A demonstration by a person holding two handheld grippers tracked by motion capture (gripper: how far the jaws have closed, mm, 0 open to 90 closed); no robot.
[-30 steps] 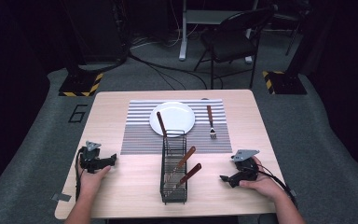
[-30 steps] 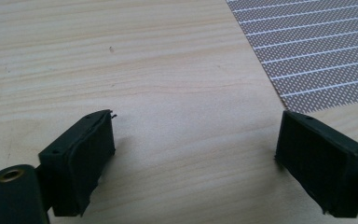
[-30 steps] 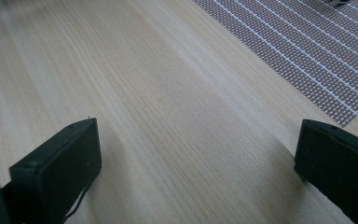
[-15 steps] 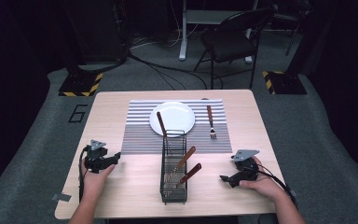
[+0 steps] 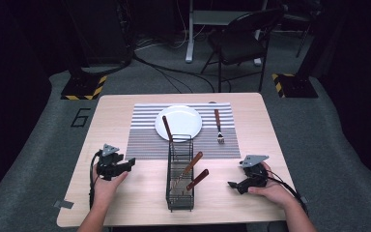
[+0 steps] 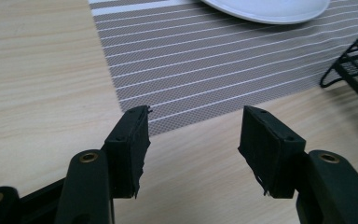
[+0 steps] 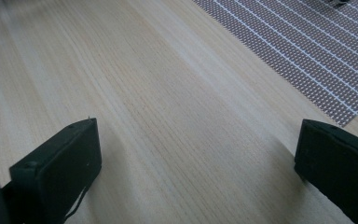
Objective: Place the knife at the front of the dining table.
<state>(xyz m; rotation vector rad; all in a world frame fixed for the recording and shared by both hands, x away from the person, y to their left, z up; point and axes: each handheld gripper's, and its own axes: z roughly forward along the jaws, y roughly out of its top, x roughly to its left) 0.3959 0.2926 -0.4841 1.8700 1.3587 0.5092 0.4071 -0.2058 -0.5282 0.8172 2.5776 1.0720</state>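
Basket [image 5: 179, 179] with cutlery stands between left gripper [image 5: 125, 166] and right gripper [image 5: 235, 185].

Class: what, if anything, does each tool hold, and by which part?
Nothing. The left tool and right tool both stand open over bare table.

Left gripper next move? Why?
Probably carry the left gripper on toward the wire caddy: its jaws have just been closing yet hold nothing, wood-handled utensils stand in the caddy, and the placemat's left side is bare.

Table [image 5: 125, 121] evenly lit from overhead; surroundings dark. Right gripper view blurs at upper left. No glare.
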